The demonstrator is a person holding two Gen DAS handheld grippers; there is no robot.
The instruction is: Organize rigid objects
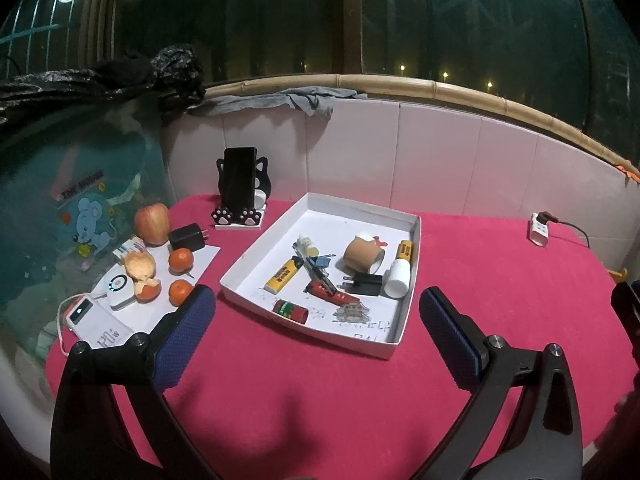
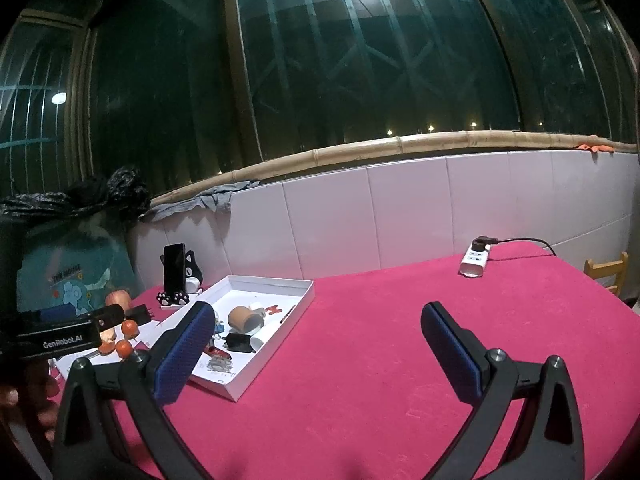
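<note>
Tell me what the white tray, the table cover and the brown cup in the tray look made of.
White tray: likely matte cardboard, judging by its thin folded walls and pen marks on the floor. Table cover: magenta cloth, felt-like, with no shine. Brown cup: matte brown, lying on its side; paper or ceramic, I cannot tell which.

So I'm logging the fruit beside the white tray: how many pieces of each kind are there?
Red-yellow round apple: 1
Whole small orange tangerines: 2
Partly peeled orange tangerine: 1
Empty tangerine peel: 1
Total: 5
</note>
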